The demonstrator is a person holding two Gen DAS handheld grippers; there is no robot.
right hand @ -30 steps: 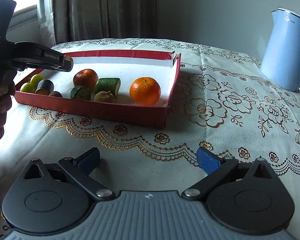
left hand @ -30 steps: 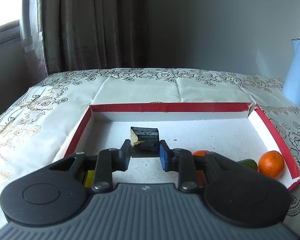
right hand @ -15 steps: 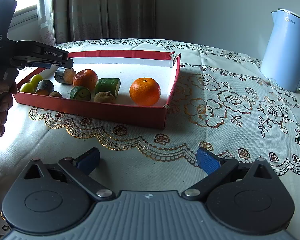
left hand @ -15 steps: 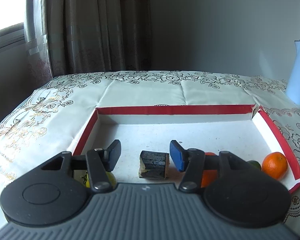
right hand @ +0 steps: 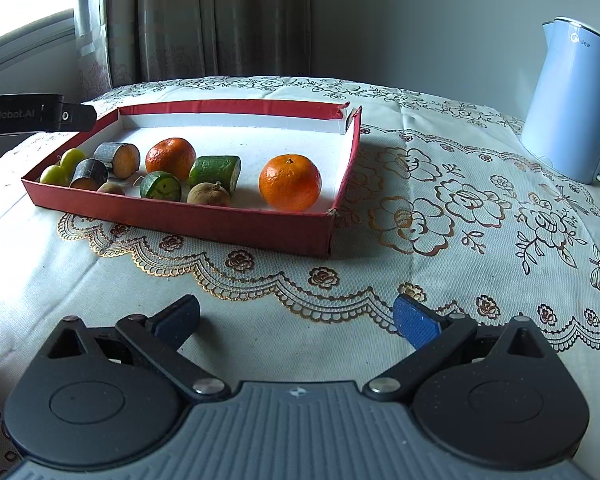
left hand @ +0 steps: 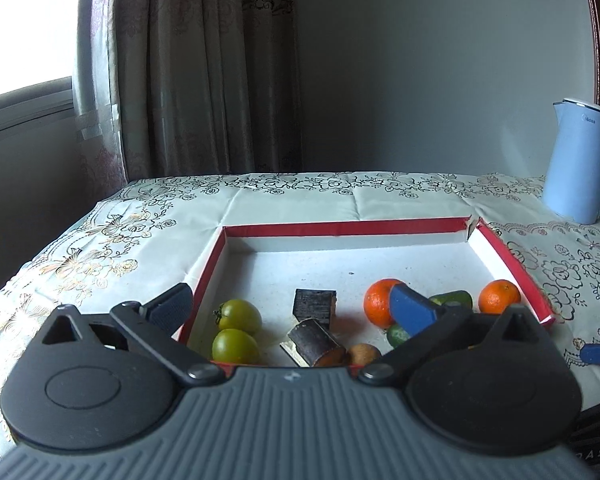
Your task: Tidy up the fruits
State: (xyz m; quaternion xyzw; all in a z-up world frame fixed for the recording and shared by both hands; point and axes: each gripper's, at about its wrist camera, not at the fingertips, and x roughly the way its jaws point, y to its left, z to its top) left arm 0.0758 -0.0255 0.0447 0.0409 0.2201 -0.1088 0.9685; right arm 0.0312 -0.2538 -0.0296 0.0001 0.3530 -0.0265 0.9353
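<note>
the red tray (right hand: 204, 220) with its white floor sits on the table (right hand: 440, 216), which wears a cream cloth printed with gold flowers. all the fruit lies toward the tray's near wall. at its left end are two green tomatoes (left hand: 236, 330), one behind the other. just right of them are two dark sugarcane pieces (right hand: 104, 164), cut ends orange; neither touches the tomatoes. a small brown fruit (right hand: 111, 189) sits against the near wall beside the nearer cane piece. toward the tray's middle a dull orange mandarin (right hand: 171, 155) stands behind two green cucumber chunks (right hand: 188, 178), and a second brown fruit (right hand: 209, 195) rests in front of the chunks. the brighter mandarin (right hand: 290, 182) sits alone nearer the tray's right wall. well to the right of the tray, apart from it, stands a pale blue kettle (right hand: 568, 100) marked "midea".

the side of the left gripper, seen past the tray's left end from the right wrist, reads "genrobot.ai"; letters "das" show at the lower right corner of the left wrist view.

the left gripper (left hand: 296, 308) hangs over the tray's near wall, tilted gently downward, its fingers opening wide with no fruit between the pads. the right gripper (right hand: 296, 320) hovers over bare cloth in front of the tray, tilted more steeply, fingers spread and empty.
</note>
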